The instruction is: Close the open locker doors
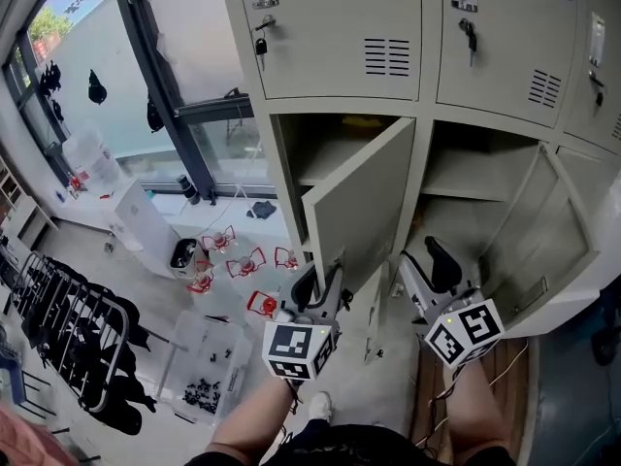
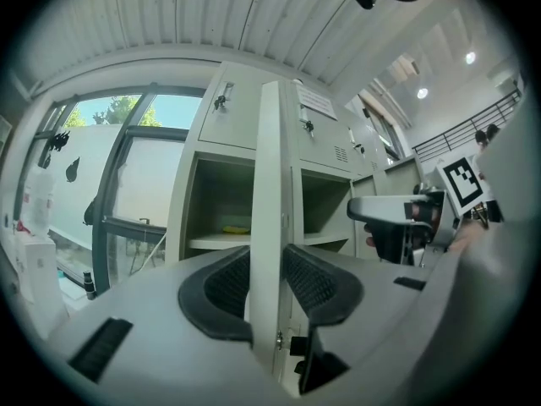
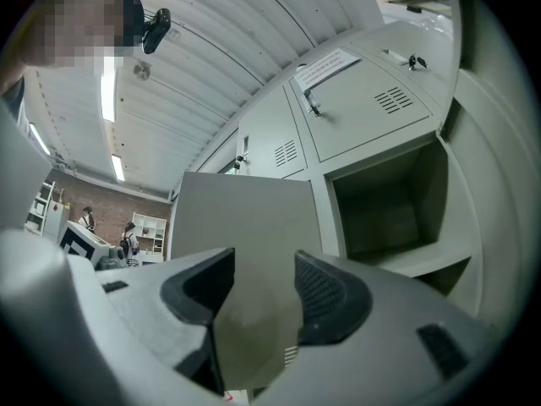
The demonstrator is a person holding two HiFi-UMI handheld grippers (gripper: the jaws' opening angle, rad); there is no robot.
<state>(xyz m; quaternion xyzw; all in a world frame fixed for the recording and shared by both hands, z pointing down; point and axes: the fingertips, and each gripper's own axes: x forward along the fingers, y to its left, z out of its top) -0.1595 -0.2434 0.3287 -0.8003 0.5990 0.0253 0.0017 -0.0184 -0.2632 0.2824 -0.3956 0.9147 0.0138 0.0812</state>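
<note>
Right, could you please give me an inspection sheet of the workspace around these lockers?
Surface: pale floor, littered at left.
Job's things: left lower door ajar; right lower door swung wide; upper lockers shut, keys in their locks.
Clutter: red-and-white items, clear bin, black rack; a yellow item on the left compartment's shelf.
Grippers: left gripper closed on the left lower door's edge; right gripper open, holding nothing.
Cables: a thin cable hangs by the right forearm.
Surroundings: large window; people far off.
</note>
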